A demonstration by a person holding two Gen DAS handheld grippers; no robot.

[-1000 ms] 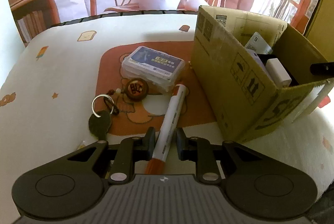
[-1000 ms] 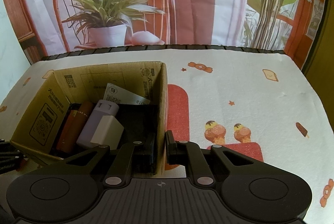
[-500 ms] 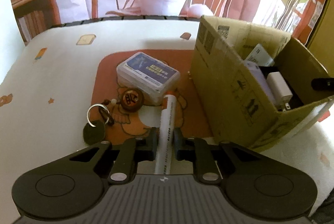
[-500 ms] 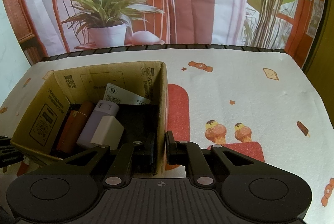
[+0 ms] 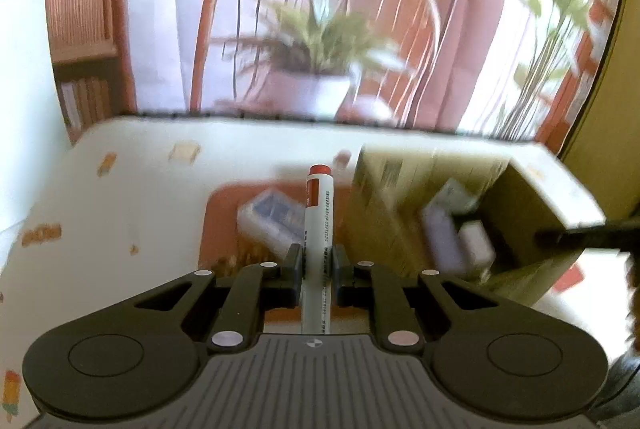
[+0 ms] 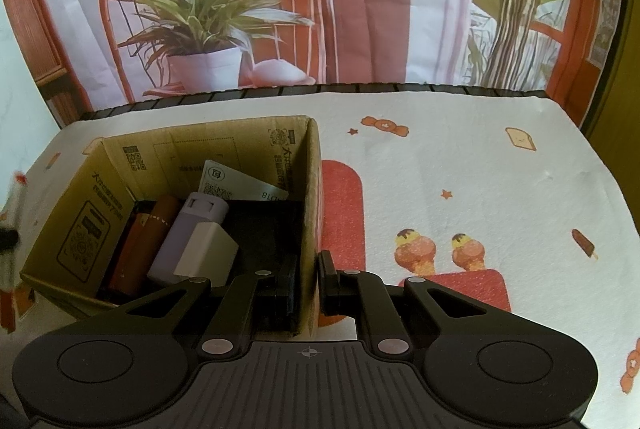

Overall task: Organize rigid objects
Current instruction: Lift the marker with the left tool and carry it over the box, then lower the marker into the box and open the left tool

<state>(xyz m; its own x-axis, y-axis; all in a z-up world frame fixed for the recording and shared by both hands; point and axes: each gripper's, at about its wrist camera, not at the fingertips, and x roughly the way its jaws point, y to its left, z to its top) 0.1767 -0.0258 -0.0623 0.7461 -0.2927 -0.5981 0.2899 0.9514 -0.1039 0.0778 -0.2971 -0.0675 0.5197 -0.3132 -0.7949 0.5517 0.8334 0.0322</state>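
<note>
A white marker (image 5: 318, 229) with a red cap is clamped between the fingers of the left gripper (image 5: 318, 263) and held clear of the worktop (image 5: 132, 189), its cap toward twelve o'clock. The cardboard box (image 6: 308, 189) sits at two o'clock from it, its right wall pinched by the right gripper (image 6: 308, 269). The carrying step is judged in hand; next the marker must be swung over the open box and released. The marker's print is too blurred to read; a slip in the box shows "18".

Each tool, left tool (image 5: 317, 265) and right tool (image 6: 307, 279), is matte black: ribbed grey housing, silver rivets, round discs at four and eight o'clock.
</note>
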